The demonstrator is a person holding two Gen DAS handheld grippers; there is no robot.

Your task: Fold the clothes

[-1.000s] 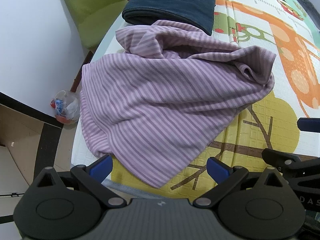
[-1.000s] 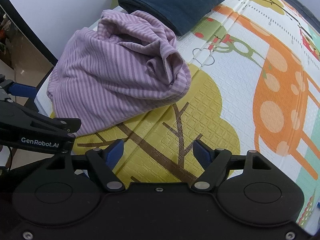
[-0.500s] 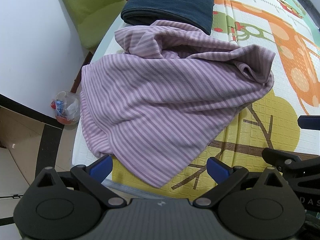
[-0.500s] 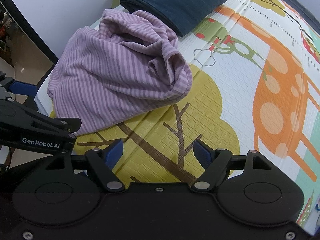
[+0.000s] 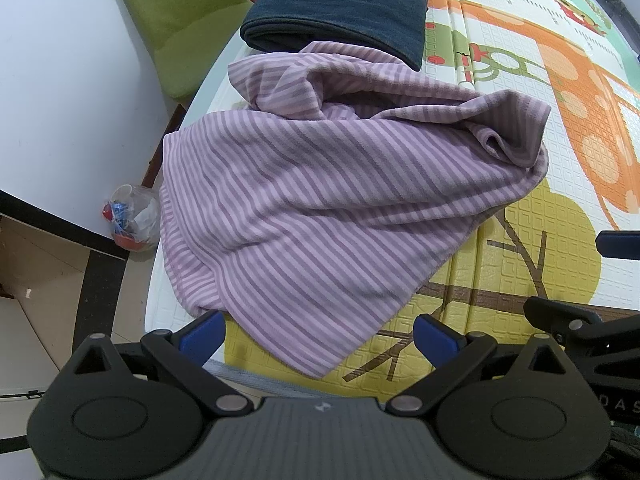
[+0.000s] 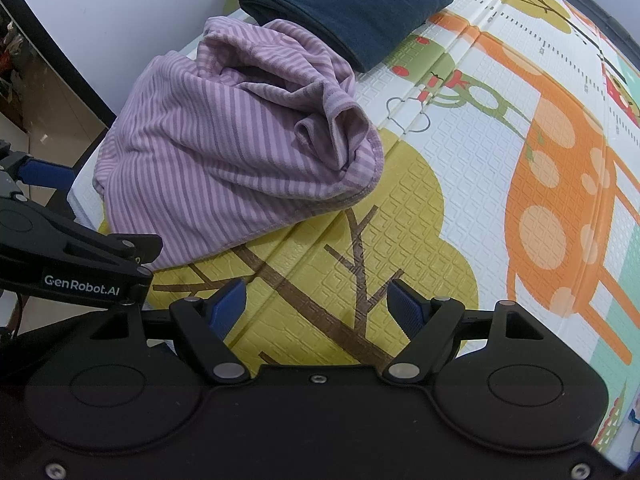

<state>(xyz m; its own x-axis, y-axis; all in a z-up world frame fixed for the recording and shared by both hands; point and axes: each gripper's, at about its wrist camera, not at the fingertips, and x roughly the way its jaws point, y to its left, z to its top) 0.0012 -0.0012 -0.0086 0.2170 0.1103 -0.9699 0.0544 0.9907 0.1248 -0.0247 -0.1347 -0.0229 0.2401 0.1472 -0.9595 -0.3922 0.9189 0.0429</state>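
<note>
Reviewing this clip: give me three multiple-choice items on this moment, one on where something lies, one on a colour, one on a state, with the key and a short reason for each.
1. Where does the folded dark cloth lie relative to the striped garment?
A. Beyond it, at its far edge
B. Under the left tongs
C. On the floor

2. What colour are the garment's stripes?
A. Red and white
B. Light and darker purple
C. Green and yellow

3. How do the left tongs and right tongs stand?
A. Both open, holding nothing
B. Left shut on the garment
C. Both shut

Key: 1 A, the dark cloth sits at the garment's far edge on the play mat; 2 B, two purple tones alternate; 3 A, both pairs of fingers stand wide apart, gripping no fabric.
</note>
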